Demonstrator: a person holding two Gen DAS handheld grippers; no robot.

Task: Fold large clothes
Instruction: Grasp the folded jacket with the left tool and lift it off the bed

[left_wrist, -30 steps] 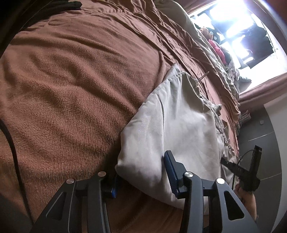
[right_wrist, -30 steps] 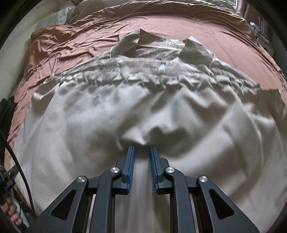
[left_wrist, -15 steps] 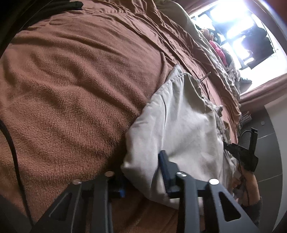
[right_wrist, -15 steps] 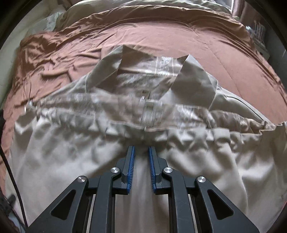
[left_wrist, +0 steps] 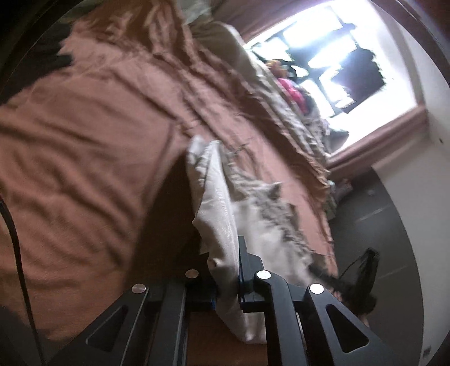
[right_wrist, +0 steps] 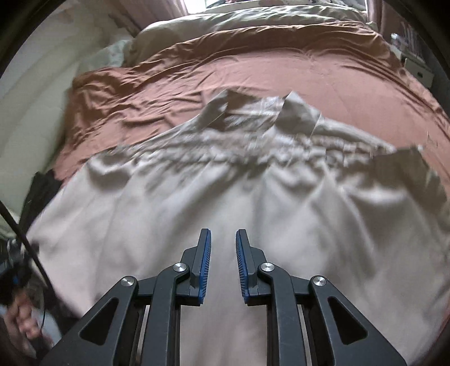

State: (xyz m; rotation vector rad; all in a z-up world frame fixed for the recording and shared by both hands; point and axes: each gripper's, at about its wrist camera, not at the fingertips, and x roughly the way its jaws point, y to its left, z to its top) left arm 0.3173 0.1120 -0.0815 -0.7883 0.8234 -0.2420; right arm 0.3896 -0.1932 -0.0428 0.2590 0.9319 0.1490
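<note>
A large beige garment [right_wrist: 253,197] lies spread on a brown bedspread [right_wrist: 281,70], its collar [right_wrist: 253,109] at the far end. In the left wrist view my left gripper [left_wrist: 225,270] is shut on the garment's edge [left_wrist: 219,214] and holds it lifted off the bed, the cloth hanging in a fold. My right gripper [right_wrist: 222,239] is partly open and empty, just above the garment's middle. The left gripper also shows at the right wrist view's lower left [right_wrist: 17,278], blurred.
The brown blanket [left_wrist: 84,140] covers the bed. A bright window [left_wrist: 337,56] and piled clothes [left_wrist: 292,93] lie beyond it. A dark floor [left_wrist: 379,239] runs along the bed's side. Pale bedding [right_wrist: 253,17] lies at the bed's head. A black cable [left_wrist: 14,239] hangs at left.
My left gripper has closed on the garment's edge and lifted it off the bed. My right gripper has drawn back over the cloth and its jaws have widened.
</note>
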